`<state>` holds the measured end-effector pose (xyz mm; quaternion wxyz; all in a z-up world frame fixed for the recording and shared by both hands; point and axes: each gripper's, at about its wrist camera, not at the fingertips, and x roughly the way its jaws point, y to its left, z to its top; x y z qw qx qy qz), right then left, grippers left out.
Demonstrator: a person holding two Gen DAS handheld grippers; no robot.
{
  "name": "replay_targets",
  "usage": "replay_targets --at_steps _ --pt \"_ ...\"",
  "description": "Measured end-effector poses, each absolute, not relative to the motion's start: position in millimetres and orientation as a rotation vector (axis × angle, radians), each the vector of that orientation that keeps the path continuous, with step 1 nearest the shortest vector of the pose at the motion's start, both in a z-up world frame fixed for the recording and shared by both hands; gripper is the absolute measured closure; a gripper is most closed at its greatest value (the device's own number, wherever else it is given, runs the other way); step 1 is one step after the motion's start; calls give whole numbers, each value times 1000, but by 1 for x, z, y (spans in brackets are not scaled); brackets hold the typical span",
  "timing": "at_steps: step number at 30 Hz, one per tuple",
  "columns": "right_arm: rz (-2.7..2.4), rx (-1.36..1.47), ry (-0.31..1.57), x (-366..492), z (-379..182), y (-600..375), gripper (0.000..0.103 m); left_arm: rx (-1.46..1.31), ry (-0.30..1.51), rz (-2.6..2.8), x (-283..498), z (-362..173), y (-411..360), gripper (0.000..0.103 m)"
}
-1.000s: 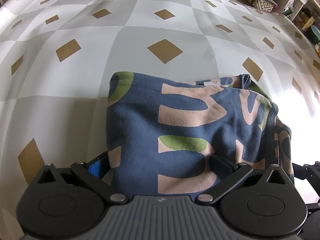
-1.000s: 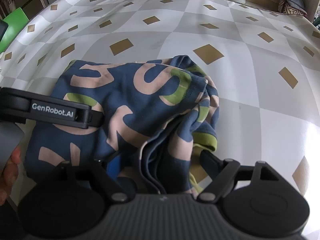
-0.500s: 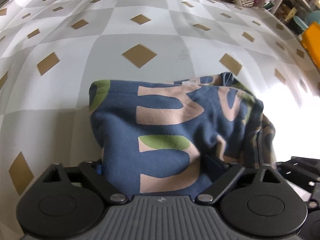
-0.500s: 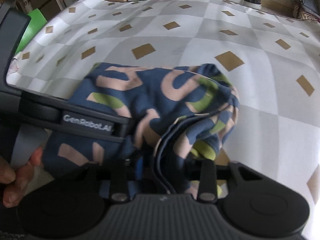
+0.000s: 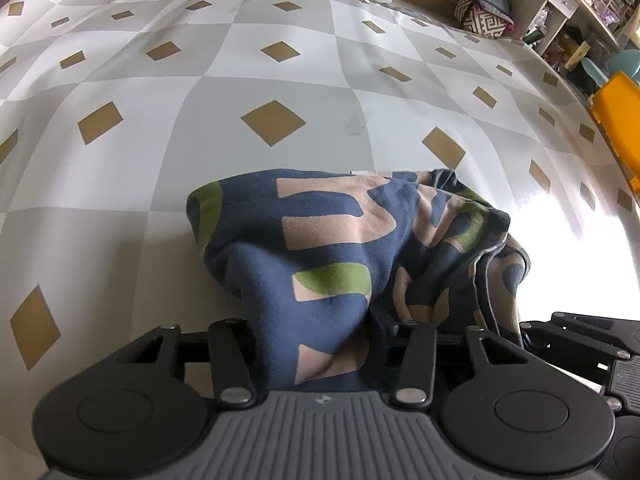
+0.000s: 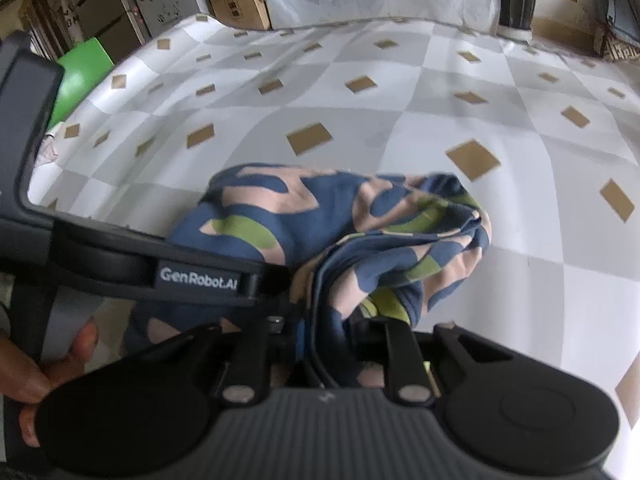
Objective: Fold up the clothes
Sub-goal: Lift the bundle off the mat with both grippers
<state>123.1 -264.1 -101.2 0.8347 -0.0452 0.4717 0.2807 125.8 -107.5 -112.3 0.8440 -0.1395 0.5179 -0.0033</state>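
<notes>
A navy garment (image 5: 320, 248) with tan and green shapes hangs bunched and lifted above the checked tablecloth (image 5: 168, 128). My left gripper (image 5: 316, 344) is shut on its near left edge, with cloth hiding the fingertips. In the right wrist view the same garment (image 6: 320, 224) droops in folds, and my right gripper (image 6: 328, 344) is shut on its near right edge. The left gripper's body (image 6: 120, 256), marked GenRobot.AI, crosses that view at the left, held by a person's hand (image 6: 52, 364). The right gripper's body (image 5: 580, 340) shows at the left wrist view's right edge.
The cloth-covered table spreads wide beyond the garment. An orange box (image 5: 616, 112) sits at the right edge. Shelves and a patterned bag (image 5: 484, 20) stand behind. A green seat (image 6: 80, 76) and cardboard boxes (image 6: 236, 4) lie off the left side.
Both grippers closed on the garment's near edge and lifted it. The garment went from lying folded flat to hanging bunched, and both views rose and tilted back.
</notes>
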Motion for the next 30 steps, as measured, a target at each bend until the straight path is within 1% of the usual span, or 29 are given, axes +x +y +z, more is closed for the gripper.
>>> replay_targets --at_steps 5,8,10,11,13,14,15,16,17,18,21,24,25,26,27,28,29,30 --pt "609 -113 981 121 -96 -260 87 -286 1076 -14 124 -106 -108 64" --pt "587 -126 1006 122 -101 -262 87 -288 1090 -1 124 -110 -106 64" --pt "563 -129 1032 125 -105 -264 85 -300 1100 11 126 -115 -103 61" --pt "551 -134 1040 125 -107 -265 84 -311 1103 14 127 -117 -101 58" --pt "527 -145 1057 126 -111 -267 73 -327 1109 23 128 -120 -99 52" --pt "515 -151 1066 127 -114 -268 70 -329 1112 29 129 -121 -99 47" --pt "503 -156 1074 127 -116 -269 66 -330 1117 38 130 -123 -98 38" --pt "491 -162 1083 128 -118 -270 59 -327 1117 49 130 -124 -97 35" --pt "479 -167 1091 129 -120 -271 56 -322 1114 59 131 -125 -96 28" --pt "466 -173 1100 129 -123 -273 53 -312 1112 61 131 -127 -96 24" --pt "460 -154 1104 131 -127 -277 48 -274 1106 53 133 -129 -101 16" --pt "463 -140 1088 129 -129 -278 46 -247 1096 46 132 -131 -107 13" --pt "465 -135 1082 128 -129 -278 46 -239 1091 39 132 -131 -109 14" --pt "475 -134 1074 127 -129 -278 49 -232 1085 29 132 -131 -111 15" --pt "492 -136 1064 126 -128 -276 59 -225 1079 17 132 -130 -113 16" --pt "514 -128 1060 125 -128 -275 72 -218 1073 5 131 -130 -115 22" --pt "532 -103 1066 126 -128 -274 78 -211 1067 -7 131 -129 -117 31" --pt "536 -80 1074 126 -127 -274 82 -214 1064 -19 131 -128 -118 43"
